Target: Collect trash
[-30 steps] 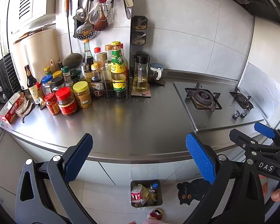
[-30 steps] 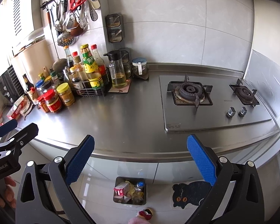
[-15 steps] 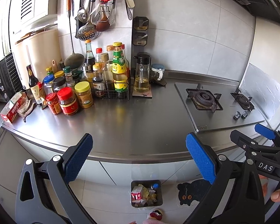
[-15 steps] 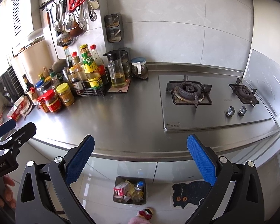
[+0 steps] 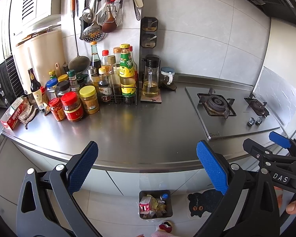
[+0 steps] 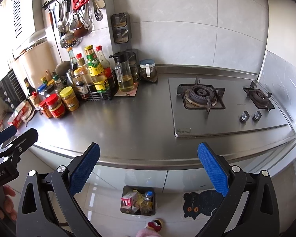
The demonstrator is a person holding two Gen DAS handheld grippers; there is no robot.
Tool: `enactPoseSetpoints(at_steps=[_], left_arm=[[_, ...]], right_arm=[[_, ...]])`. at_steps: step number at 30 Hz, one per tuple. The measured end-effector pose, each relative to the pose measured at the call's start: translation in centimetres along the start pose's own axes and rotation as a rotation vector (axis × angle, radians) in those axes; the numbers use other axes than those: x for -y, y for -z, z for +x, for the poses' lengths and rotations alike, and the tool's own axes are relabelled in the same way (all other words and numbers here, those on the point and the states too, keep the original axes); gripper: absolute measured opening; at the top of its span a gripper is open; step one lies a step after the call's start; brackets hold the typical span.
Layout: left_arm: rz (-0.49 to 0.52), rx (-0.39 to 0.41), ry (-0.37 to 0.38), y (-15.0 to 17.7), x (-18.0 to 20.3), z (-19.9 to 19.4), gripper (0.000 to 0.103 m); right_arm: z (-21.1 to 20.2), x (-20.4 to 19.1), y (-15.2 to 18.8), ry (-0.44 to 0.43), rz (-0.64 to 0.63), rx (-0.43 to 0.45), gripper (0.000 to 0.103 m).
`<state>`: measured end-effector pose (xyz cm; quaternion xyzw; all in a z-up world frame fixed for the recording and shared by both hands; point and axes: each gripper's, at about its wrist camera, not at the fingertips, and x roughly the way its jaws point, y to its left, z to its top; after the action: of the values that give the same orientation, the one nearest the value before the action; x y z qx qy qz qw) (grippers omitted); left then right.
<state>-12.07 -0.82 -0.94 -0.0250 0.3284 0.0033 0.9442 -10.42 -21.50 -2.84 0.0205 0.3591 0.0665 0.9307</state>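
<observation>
A small grey trash bin (image 5: 155,205) (image 6: 138,201) stands on the floor below the counter edge, filled with wrappers, a pink carton and a bottle with a blue cap. My left gripper (image 5: 147,167) hangs open above the counter's front edge with nothing between its blue pads. My right gripper (image 6: 148,167) is also open and empty, held at about the same height over the bin. The right gripper (image 5: 274,148) shows at the right of the left wrist view. In the right wrist view, the left gripper (image 6: 9,138) shows at the left edge.
The steel counter (image 5: 140,126) carries jars, sauce bottles in a wire rack (image 5: 116,90) and a red box (image 5: 11,116) at left, and a two-burner hob (image 5: 232,108) at right. Utensils hang on the wall. A black cat mat (image 6: 205,203) lies on the floor.
Both views have shifted only slightly; the left gripper has drifted a little to the left and back. Both grippers stay open and empty.
</observation>
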Motion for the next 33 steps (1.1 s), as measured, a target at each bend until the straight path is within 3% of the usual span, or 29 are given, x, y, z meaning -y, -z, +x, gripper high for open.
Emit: enactPoseSetpoints(at_steps=[33], left_arm=[[-0.012,-0.008,0.001,-0.26,-0.6,0.6,0.095]], right_arm=[[0.28,0.16,-0.41,0.012,0.0,-0.008,0.1]])
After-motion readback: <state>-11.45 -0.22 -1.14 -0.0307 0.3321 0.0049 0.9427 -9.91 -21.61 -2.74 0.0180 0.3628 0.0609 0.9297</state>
